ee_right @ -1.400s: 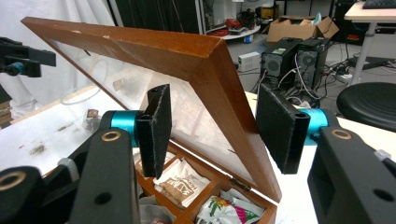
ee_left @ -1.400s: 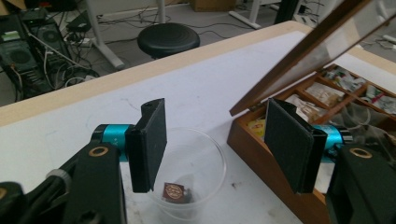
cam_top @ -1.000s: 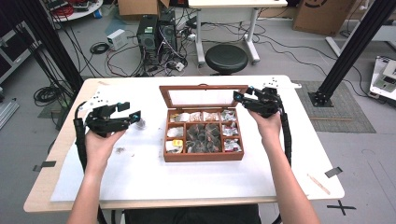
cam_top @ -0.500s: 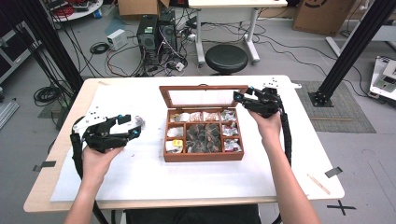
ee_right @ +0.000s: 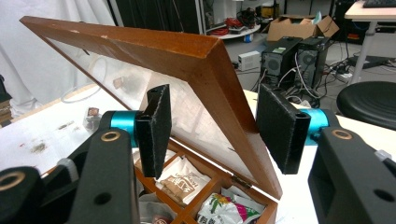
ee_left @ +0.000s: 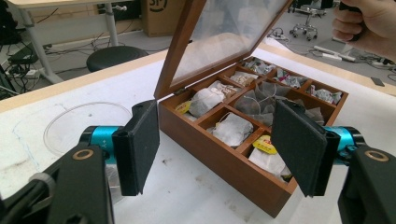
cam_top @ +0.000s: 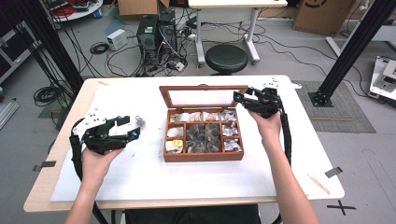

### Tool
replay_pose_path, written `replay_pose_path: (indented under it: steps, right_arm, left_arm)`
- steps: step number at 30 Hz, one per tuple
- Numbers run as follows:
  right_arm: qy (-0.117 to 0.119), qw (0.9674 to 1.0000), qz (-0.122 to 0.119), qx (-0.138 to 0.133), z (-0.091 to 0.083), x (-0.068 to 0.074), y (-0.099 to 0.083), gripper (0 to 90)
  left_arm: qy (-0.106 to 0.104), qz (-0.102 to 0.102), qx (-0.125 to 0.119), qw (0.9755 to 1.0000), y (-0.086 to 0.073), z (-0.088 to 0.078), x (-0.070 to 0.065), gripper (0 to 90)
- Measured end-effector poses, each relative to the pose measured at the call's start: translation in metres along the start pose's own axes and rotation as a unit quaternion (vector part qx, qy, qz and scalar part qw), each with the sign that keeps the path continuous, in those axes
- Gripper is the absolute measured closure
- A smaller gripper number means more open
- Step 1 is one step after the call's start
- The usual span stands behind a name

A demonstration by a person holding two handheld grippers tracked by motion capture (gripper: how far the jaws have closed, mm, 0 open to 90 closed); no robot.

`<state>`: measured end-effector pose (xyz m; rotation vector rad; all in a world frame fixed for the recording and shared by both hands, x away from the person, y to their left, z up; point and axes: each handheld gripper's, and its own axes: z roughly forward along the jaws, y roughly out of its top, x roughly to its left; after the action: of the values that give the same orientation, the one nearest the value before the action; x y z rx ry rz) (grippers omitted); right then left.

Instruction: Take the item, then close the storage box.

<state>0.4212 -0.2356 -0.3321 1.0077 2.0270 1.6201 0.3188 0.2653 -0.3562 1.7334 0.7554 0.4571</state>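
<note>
I read this step as emptying the brown wooden compartment box [cam_top: 203, 157], which sits in the middle of the white-covered table [cam_top: 187, 186] with its glass-paned wooden lid [cam_top: 203, 87] raised at the far side. My right gripper [cam_top: 240, 98] is up at the lid's right-hand corner. In the right gripper view its jaws straddle the frame of the lid [ee_right: 140, 46], one pad on the glass side and one just beside the outer edge. I cannot tell whether they actually press on the wood or merely bracket it. My left gripper [cam_top: 128, 127] hangs over bare table to the left of the box, jaws wide apart with nothing between them. A small pale thing [cam_top: 139, 122] lies just beyond its tips, probably a tea bag, though it is too small to tell. In the left gripper view a clear round disc [ee_left: 60, 121] lies on the table by the box, and white tea bags [ee_left: 232, 130] fill the near compartments. The next move, I judge, is to carry the left gripper back over a near compartment, come down on one bag and pinch it without dragging its neighbours, while the right keeps the lid up. Against a second ago, the left gripper has drawn a little back toward me and lower, and the right has not shifted.
</note>
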Motion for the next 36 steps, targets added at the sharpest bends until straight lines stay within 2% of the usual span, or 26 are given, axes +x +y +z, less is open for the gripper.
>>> replay_pose_path:
  steps: [17, 36]
  right_arm:
    - [0.000, 1.0000, 0.000, 0.003, -0.0007, 0.0006, 0.0003, 47.1]
    - [-0.003, 1.0000, 0.001, 0.003, -0.0069, 0.0031, 0.0015, 43.5]
  left_arm:
    - [-0.007, 0.002, -0.002, 1.0000, 0.0026, 0.0027, -0.0024, 32.8]
    - [0.001, -0.001, -0.013, 0.9999, 0.0041, -0.0067, 0.0007, 32.8]
